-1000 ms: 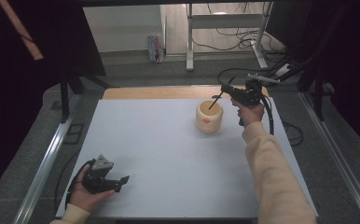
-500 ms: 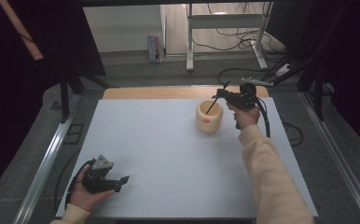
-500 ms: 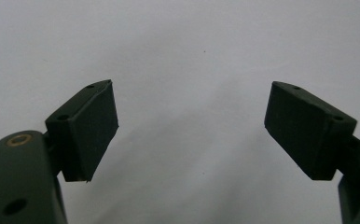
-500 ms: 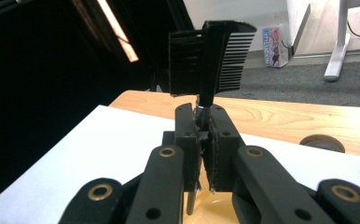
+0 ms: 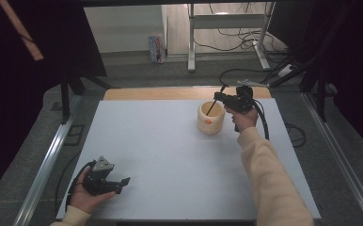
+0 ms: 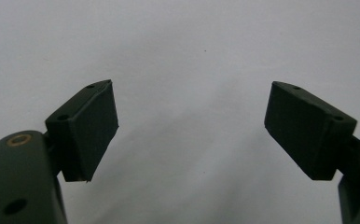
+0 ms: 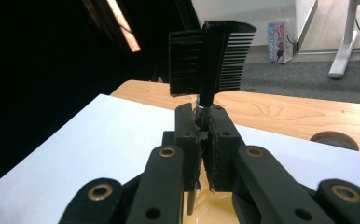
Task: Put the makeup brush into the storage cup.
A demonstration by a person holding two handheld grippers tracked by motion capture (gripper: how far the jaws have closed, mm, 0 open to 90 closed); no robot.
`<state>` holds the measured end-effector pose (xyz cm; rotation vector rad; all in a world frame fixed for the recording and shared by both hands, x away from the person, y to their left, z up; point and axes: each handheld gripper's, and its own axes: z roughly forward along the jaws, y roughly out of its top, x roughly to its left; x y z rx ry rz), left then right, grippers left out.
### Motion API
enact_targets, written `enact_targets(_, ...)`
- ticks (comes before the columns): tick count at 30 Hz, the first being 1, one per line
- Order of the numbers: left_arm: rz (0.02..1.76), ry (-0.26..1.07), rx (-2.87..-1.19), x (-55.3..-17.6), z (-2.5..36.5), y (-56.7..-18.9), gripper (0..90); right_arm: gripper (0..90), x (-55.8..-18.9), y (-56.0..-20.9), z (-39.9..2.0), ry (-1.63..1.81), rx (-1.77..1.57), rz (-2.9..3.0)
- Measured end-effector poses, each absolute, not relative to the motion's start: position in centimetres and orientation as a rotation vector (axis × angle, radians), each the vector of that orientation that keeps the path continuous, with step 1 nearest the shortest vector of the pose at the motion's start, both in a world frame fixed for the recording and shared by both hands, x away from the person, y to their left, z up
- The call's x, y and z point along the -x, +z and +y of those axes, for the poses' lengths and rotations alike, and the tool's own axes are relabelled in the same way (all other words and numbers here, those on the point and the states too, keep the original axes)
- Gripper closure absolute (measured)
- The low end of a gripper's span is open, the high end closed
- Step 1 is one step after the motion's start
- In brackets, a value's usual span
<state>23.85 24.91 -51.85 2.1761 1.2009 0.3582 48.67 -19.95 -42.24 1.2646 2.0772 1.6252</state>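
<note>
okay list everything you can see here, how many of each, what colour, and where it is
Small double-sided brush-and-comb tool on a thin stick: one, black, clamped in the right gripper, lower end of the stick in the cup.
Round cream-yellow cup with an orange mark: one, far right part of the table.
Flat white table top: one, centre, with a light wooden strip along its far edge.
Small printed carton: one, pale blue, on the floor beyond the table.
White desk frame: one, on the floor at the back.
Left gripper: one, black, jaws open, near left corner.
Right gripper: one, black, shut, above the cup.
</note>
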Motion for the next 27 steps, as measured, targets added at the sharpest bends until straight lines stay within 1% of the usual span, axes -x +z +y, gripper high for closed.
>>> enact_targets(1, 1.202, 0.359, -2.174, -23.8, 24.9, -51.9, 18.2, 83.8, -48.7, -42.3, -19.9, 1.623, -1.259, 2.084)
enact_targets(2, 1.202, 0.359, -2.174, -23.8, 24.9, -51.8, 18.2, 74.8, -48.7, -42.3, -19.9, 1.615, -1.25, 2.091)
enact_targets(3, 1.201, 0.359, -2.176, -23.8, 24.9, -51.8, 18.3, 56.6, -48.7, -42.4, -19.8, 1.587, -1.242, 2.091)
enact_targets(4, 1.201, 0.36, -2.177, -23.8, 24.9, -51.8, 18.3, 40.3, -48.6, -42.4, -19.6, 1.55, -1.228, 2.09)
enact_targets(5, 1.201, 0.36, -2.176, -23.8, 24.9, -51.8, 18.3, 38.7, -48.5, -42.4, -19.5, 1.541, -1.219, 2.102)
enact_targets(7, 1.2, 0.359, -2.177, -23.8, 24.9, -51.8, 18.3, 30.8, -48.4, -42.3, -19.6, 1.615, -1.222, 2.127)
enact_targets(10, 1.201, 0.357, -2.175, -23.8, 24.9, -51.9, 18.3, 22.9, -48.0, -42.0, -19.4, 1.629, -1.184, 2.118)
enact_targets(15, 1.202, 0.358, -2.176, -23.8, 24.9, -51.9, 18.3, 18.3, -47.8, -41.7, -19.4, 1.624, -1.183, 2.112)
enact_targets(27, 1.2, 0.355, -2.179, -23.9, 24.9, -51.9, 18.2, 16.2, -47.4, -41.7, -19.8, 1.593, -1.175, 2.143)
